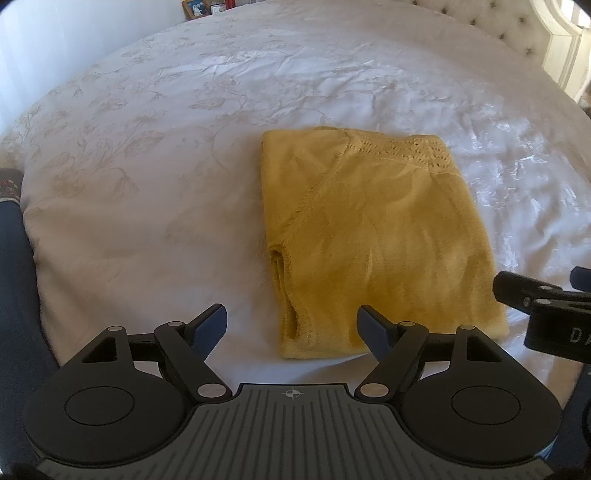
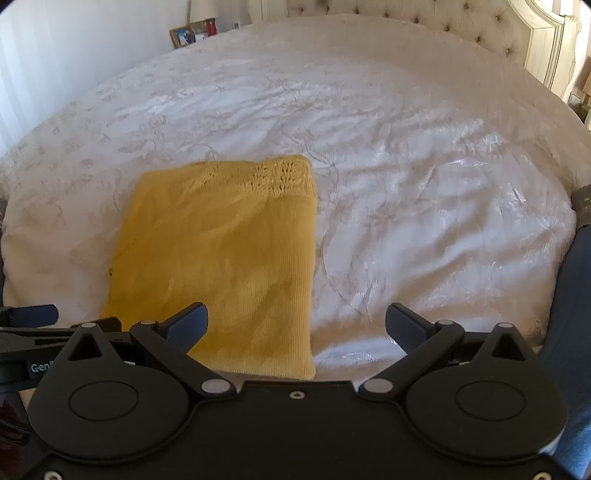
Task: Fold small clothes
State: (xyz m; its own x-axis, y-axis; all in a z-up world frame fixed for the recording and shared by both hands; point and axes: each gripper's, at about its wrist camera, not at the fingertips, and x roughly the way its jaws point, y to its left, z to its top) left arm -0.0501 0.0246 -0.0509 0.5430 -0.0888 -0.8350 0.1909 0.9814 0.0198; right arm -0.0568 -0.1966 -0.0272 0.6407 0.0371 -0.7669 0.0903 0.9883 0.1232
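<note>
A yellow knitted garment (image 1: 373,240) lies folded into a flat rectangle on the white bedspread (image 1: 147,184), its lace-patterned edge on the far side. My left gripper (image 1: 291,325) hovers open just above the garment's near left corner, nothing between its fingers. In the right wrist view the same garment (image 2: 221,251) lies left of centre. My right gripper (image 2: 295,325) stands open over its near right corner, holding nothing. The right gripper's fingers (image 1: 517,291) show at the right edge of the left wrist view, beside the garment's right side.
The bedspread (image 2: 406,184) is wrinkled with a faint floral pattern. A tufted headboard (image 2: 424,22) stands at the far right. Picture frames and a red jar (image 2: 195,31) sit on a stand beyond the far left. A dark-sleeved arm (image 1: 18,277) edges the left.
</note>
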